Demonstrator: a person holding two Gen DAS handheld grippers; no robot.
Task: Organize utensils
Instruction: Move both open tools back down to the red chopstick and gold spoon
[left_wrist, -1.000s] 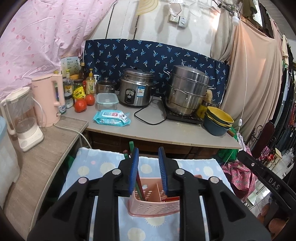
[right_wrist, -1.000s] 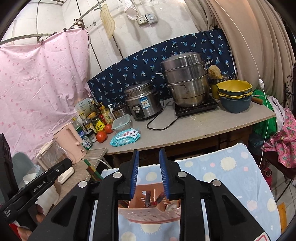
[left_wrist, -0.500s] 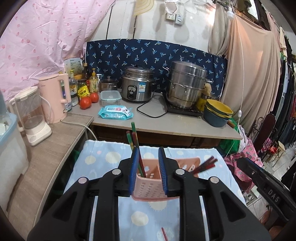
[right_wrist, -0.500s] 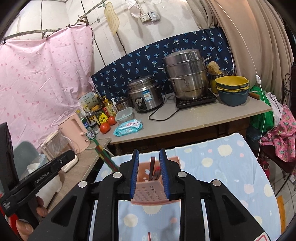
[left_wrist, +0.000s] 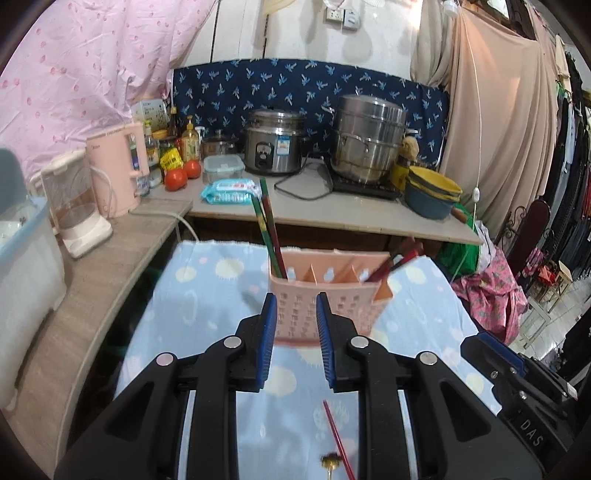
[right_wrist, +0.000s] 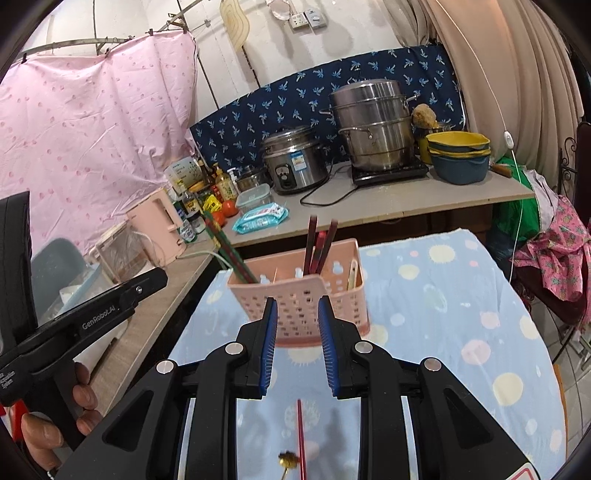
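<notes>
A: Utensil caddy, pink perforated plastic (left_wrist: 325, 295), stands upright on a pale blue dotted cloth (right_wrist: 443, 314). Red and green chopsticks (left_wrist: 267, 229) lean in its left compartment, dark red ones (right_wrist: 319, 243) further right.

B: And the tongs?

A: The left gripper (left_wrist: 295, 317) and right gripper (right_wrist: 297, 319) are each slightly parted with nothing between the pads. A loose red chopstick (right_wrist: 301, 439) lies on the cloth below them.

Perforated matt pink plastic basket (left_wrist: 325, 299), soft blue cloth (left_wrist: 207, 295), shiny steel steamer pot (left_wrist: 367, 146), glossy red chopstick (right_wrist: 301, 439)
</notes>
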